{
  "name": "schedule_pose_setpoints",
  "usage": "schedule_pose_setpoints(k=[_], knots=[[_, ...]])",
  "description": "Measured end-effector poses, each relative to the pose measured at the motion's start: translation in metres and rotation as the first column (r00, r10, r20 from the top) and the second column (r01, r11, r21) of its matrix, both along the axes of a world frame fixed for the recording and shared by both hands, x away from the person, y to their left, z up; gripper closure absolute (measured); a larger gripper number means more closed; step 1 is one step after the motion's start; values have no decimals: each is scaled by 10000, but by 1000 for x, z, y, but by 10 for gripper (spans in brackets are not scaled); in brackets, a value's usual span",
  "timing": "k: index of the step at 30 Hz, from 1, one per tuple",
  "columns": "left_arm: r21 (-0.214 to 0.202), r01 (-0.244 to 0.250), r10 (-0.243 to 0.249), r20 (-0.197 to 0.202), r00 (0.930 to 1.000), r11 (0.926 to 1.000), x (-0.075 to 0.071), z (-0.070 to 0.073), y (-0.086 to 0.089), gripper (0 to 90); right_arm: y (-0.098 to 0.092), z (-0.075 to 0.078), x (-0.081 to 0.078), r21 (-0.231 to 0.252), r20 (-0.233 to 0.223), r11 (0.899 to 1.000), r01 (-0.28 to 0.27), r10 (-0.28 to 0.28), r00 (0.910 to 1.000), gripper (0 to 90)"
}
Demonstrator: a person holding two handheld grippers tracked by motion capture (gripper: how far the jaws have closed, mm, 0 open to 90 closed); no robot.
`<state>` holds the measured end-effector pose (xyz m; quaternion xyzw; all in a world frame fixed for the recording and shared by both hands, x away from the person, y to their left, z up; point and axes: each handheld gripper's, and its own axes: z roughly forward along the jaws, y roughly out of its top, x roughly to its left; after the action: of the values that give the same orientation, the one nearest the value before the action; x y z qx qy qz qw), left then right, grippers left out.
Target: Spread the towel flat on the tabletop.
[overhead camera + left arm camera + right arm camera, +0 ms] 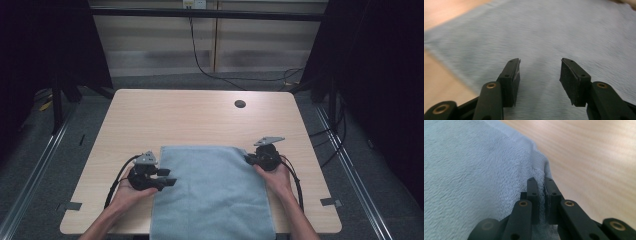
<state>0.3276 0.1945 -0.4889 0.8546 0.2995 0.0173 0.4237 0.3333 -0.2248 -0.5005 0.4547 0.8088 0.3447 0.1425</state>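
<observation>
Down at the bottom of the high view, two forearms come in, and each hand wraps a black claw. The left hand (131, 192), lower left of centre, holds the left claw (168, 177) right at the left edge of a pale blue towel (210, 190). Its jaws stand well apart with nothing between them, and in the left gripper view the left claw (540, 75) hangs over the blue cloth, pads (570, 82) bare, with the towel (544, 32) spreading across most of the frame and a strip of wooden table (439, 75) at the left.

Over to the right hand (277, 177), lower right of centre: the right claw (248, 159) sits at the towel's upper right corner, grey three-cornered plate on top. In the right gripper view the right claw (541, 195) has its jaws pressed nearly together on the towel's edge, and the towel (469, 170) bunches up into a small ridge just above the tips. The table (594, 157) runs off at the upper right of that frame.

The towel lies flat on the near half of the table (200, 115), centred, its near end reaching the table's front edge at the bottom of the frame. Farther up, the light wood top is bare apart from a small dark round hole (240, 104) near the far right. Beyond the table, a black cable (200, 62) trails across the grey floor in front of a pale wall panel, with dark curtains on either side.
</observation>
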Motion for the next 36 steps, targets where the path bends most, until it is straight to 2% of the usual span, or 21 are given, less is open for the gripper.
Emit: schedule_pose_setpoints(k=[2, 3, 4, 5, 6, 7, 9, 12, 15, 16, 17, 18, 19, 21, 24, 25, 27, 30, 31, 32, 36], knots=[[-405, -497, 498, 31, 9988, 9979, 9, 0, 7, 490, -3, 1, -6, 111, -128, 9999, -34, 36, 9999, 851], [-437, -710, 706, -104, 9975, 9965, 14, -1, 10, 485, -4, 1, -9, 161, -161, 9999, 9, -7, 9999, 851], [-120, -778, 778, -13, 9970, 9969, 20, -2, 10, 474, -5, 1, -13, 219, -210, 9998, -4, 9, 9998, 851], [96, -1047, 1044, 288, 9941, 9945, 24, -2, 10, 472, -6, 1, -16, 237, -205, 9997, -100, 105, 9997, 850], [-195, -1296, 1300, 249, 9912, 9914, 30, -3, 12, 475, -6, 1, -19, 274, -211, 9996, -91, 97, 9997, 850], [-232, -1269, 1269, -37, 9919, 9916, 36, -3, 11, 474, -7, 1, -23, 295, -283, 9995, -61, 69, 9996, 850], [153, -1362, 1356, 390, 9900, 9906, 43, -3, 6, 469, -8, 1, -29, 401, -334, 9991, -117, 130, 9994, 850], [-31, -1618, 1618, 365, 9861, 9868, 55, -6, -1, 468, -8, 2, -38, 256, -316, 9994, -212, 220, 9993, 849], [-23, -1611, 1610, 372, 9862, 9869, 61, -9, -11, 452, -9, 2, -40, 315, -310, 9993, -180, 190, 9993, 849], [110, -1547, 1542, 396, 9873, 9879, 61, -11, -16, 452, -9, 1, -40, 368, -284, 9991, -198, 209, 9994, 849], [415, -1510, 1487, 535, 9874, 9877, 60, -12, -20, 447, -9, 1, -41, 372, -328, 9992, -132, 144, 9994, 849], [502, -1490, 1458, 617, 9874, 9876, 59, -14, -24, 441, -10, 1, -41, 402, -314, 9991, -152, 164, 9994, 848], [553, -1432, 1404, 507, 9888, 9881, 59, -16, -25, 439, -10, 1, -41, 400, -336, 9991, -137, 151, 9993, 848], [855, -1378, 1305, 855, 9878, 9868, 57, -15, -28, 422, -10, 1, -41, 382, -323, 9991, -180, 193, 9993, 848], [817, -1288, 1223, 805, 9892, 9883, 56, -16, -27, 422, -10, 1, -41, 398, -326, 9990, -189, 202, 9993, 847], [774, -1332, 1260, 922, 9877, 9881, 55, -17, -27, 423, -10, 1, -41, 392, -310, 9990, -206, 218, 9993, 846], [979, -1288, 1177, 1119, 9867, 9868, 53, -16, -26, 490, -10, 1, -40, 395, -268, 9990, -223, 233, 9994, 846], [1153, -853, 694, 1355, 9883, 9897, 49, -16, -25, 639, -11, 1, -40, 483, -310, 9987, -187, 202, 9993, 846], [1074, -764, 629, 1236, 9903, 9913, 48, -16, -26, 671, -11, 1, -39, 498, -310, 9986, -194, 209, 9993, 845], [905, -528, 441, 953, 9945, 9945, 49, -15, -25, 717, -11, 0, -39, 555, -221, 9982, -247, 259, 9994, 846], [525, -269, 242, 524, 9983, 9983, 50, -17, -22, 831, -11, 0, -39, 643, -294, 9978, -138, 158, 9994, 846]])
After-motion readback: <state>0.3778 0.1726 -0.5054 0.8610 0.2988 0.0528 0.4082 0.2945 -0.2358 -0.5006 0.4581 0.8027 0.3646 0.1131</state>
